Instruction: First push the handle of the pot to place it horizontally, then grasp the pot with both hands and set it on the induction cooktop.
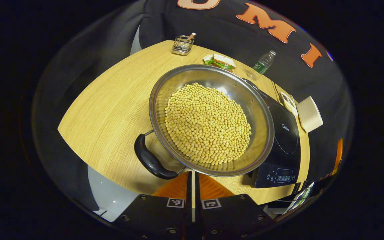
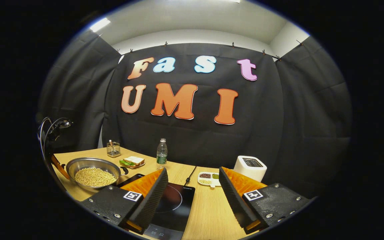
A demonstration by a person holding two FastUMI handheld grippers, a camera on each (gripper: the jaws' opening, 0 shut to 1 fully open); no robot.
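A steel pot point(image 1: 178, 78) full of yellow beans point(image 1: 208, 123) rests on the wooden table, its right side overlapping the black induction cooktop point(image 1: 283, 140) in the left gripper view. The pot's black side handle point(image 1: 150, 160) points toward me at the lower left. My left gripper point(image 1: 193, 180) is shut, and its tips reach the pot's near rim just right of that handle. In the right gripper view the pot point(image 2: 78, 165) sits left of the cooktop point(image 2: 175, 203), with a second handle point(image 2: 124, 171) facing the cooktop. My right gripper point(image 2: 192, 170) hangs open over the cooktop's front, holding nothing.
Along the back of the table stand a wire holder point(image 1: 182, 45), a sandwich on a plate point(image 1: 220, 62) and a water bottle point(image 1: 264, 62). Right of the cooktop are a white toaster point(image 2: 250, 166) and a small divided dish of grains point(image 2: 209, 178). The table's near edge lies just below the pot.
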